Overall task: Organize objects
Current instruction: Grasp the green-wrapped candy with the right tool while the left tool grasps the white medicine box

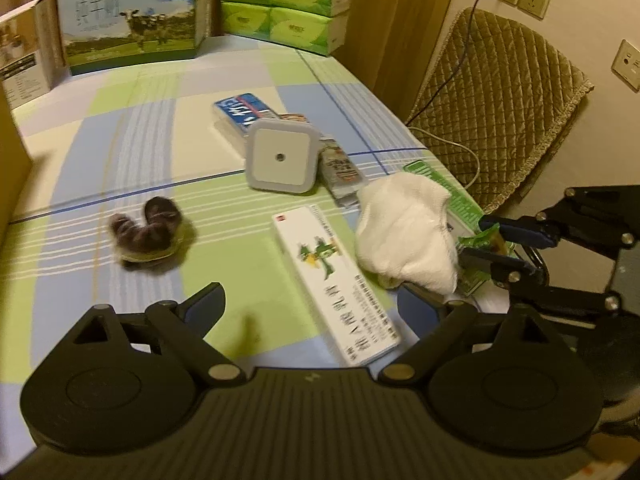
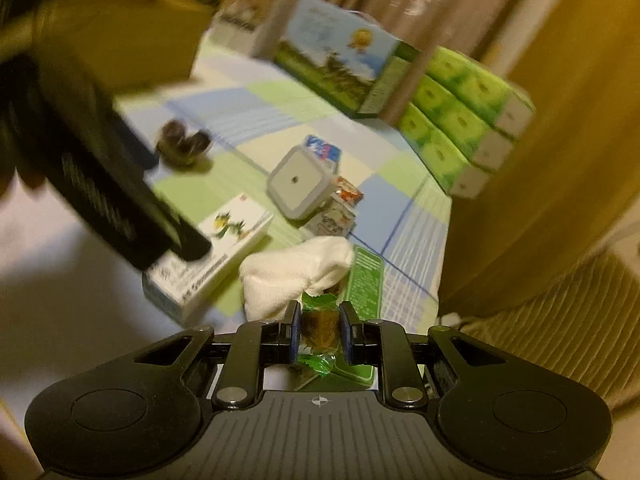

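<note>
My right gripper (image 2: pixel 319 330) has its jaws clamped on a small candy in a green wrapper (image 2: pixel 320 326), the brown sweet showing between the blue pads, low at 6 o'clock in the right wrist view. The candy sits at the near edge of the surface (image 1: pixel 132 152), which carries a checked green and blue cloth. Just beyond it at 12 o'clock a crumpled white cloth (image 2: pixel 294 270) lies partly over a flat green packet (image 2: pixel 366 280).

My left gripper (image 1: pixel 310 304) has its jaws wide apart with nothing between the pads, poised over the near end of a long white box (image 1: pixel 334 280) with a green figure printed on it. At 10 o'clock from that box lies a dark furry item (image 1: pixel 148 234), well apart from the rest. Further out at 12 o'clock a square grey night light (image 1: pixel 282 156) stands tilted against a small sachet (image 1: pixel 340 168) and a blue and white pack (image 1: pixel 244 110).

At the far edge stand a milk carton box (image 1: pixel 128 16) printed with a cow and a stack of green tissue packs (image 1: pixel 284 0)
</note>
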